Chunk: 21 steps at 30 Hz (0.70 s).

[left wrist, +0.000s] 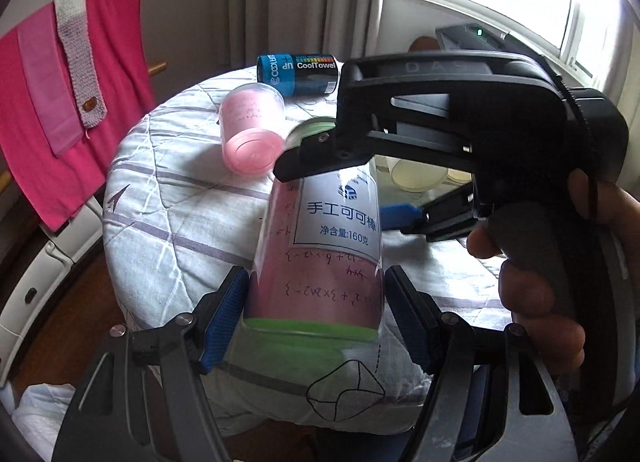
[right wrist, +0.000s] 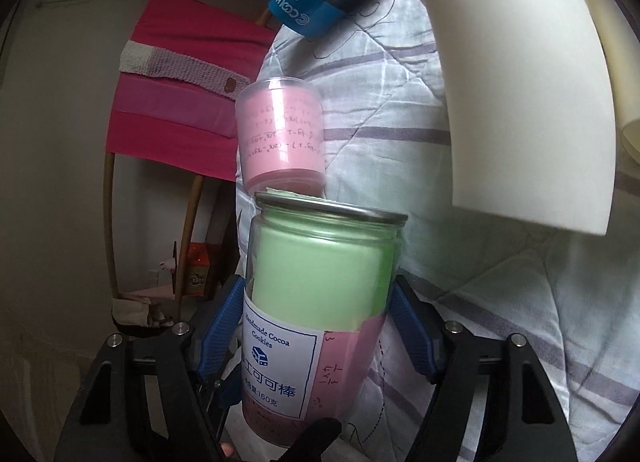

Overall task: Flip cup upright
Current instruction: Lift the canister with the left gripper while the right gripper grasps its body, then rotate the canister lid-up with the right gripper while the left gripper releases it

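2 tools [left wrist: 316,314] [right wrist: 316,326] grip 1 cup [left wrist: 320,246].

Obstacles beyond the jar [left wrist: 320,230]: pink cup [left wrist: 250,128] just behind; CoolTowel can [left wrist: 298,74] farther back; bare quilted counter [left wrist: 172,222] left of the jar.

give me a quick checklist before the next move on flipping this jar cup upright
1. Right hand-held gripper clamped on the jar cup: ok, its fingers close on both sides.
2. Left hand-held gripper grip: cannot tell. The pads flank the green end, but contact on one side is unclear.
3. Cup standing upright on the quilted table: not ok, it is held tilted between both grippers.
4. Small pink cup clear of the swing: probably not ok, it sits close beyond the far end.
5. White cup clear: cannot tell, it looms near in the right wrist view.
6. CoolTowel can: ok, farther back.
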Available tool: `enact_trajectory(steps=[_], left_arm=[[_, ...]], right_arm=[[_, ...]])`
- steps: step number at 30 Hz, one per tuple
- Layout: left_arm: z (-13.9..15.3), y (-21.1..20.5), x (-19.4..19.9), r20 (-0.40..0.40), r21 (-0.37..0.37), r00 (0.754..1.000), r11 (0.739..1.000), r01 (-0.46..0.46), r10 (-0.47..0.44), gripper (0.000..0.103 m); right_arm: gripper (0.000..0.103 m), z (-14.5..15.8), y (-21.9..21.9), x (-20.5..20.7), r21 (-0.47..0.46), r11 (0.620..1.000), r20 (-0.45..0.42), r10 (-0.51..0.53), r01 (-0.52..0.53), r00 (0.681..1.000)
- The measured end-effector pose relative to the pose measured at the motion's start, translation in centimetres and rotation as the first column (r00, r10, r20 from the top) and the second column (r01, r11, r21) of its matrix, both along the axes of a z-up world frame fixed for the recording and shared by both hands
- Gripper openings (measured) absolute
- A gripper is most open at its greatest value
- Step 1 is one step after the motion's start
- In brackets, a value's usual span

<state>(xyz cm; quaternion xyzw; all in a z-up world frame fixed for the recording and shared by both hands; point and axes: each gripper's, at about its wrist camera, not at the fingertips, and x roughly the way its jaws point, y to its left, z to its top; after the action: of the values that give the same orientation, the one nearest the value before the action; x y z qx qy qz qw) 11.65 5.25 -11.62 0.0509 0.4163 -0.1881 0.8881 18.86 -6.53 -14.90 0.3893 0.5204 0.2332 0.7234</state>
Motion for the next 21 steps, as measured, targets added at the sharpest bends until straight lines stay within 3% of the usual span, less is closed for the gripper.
enact_trajectory(steps=[6, 11, 17, 21], left_arm=[[0.5, 0.5, -0.1, 0.015, -0.018, 1.0, 1.0, 0.0, 0.0, 0.072], [0.7, 1.1, 1.3, 0.016, -0.045, 0.998, 0.997, -0.064, 0.065, 0.072], [0.0, 1.5, 3.8, -0.013, -0.12, 0.993, 0.985, -0.121, 0.121, 0.072], [-1.4, 0.9, 5.2, -0.04, -0.092, 0.989, 0.985, -0.149, 0.146, 0.072]], right_arm=[[0.073, 3.6, 0.8, -0.7, -0.113, 0.993, 0.188, 0.047, -0.026, 0.981], [0.073, 6.7, 1.4, -0.5, -0.326, 0.943, 0.388, 0.069, 0.067, 0.919], [0.073, 8.1, 1.5, -0.3, -0.428, 0.896, 0.495, 0.123, 0.118, 0.86], [0.073, 7.9, 1.6, -0.4, -0.493, 0.859, 0.531, 0.172, 0.138, 0.83]])
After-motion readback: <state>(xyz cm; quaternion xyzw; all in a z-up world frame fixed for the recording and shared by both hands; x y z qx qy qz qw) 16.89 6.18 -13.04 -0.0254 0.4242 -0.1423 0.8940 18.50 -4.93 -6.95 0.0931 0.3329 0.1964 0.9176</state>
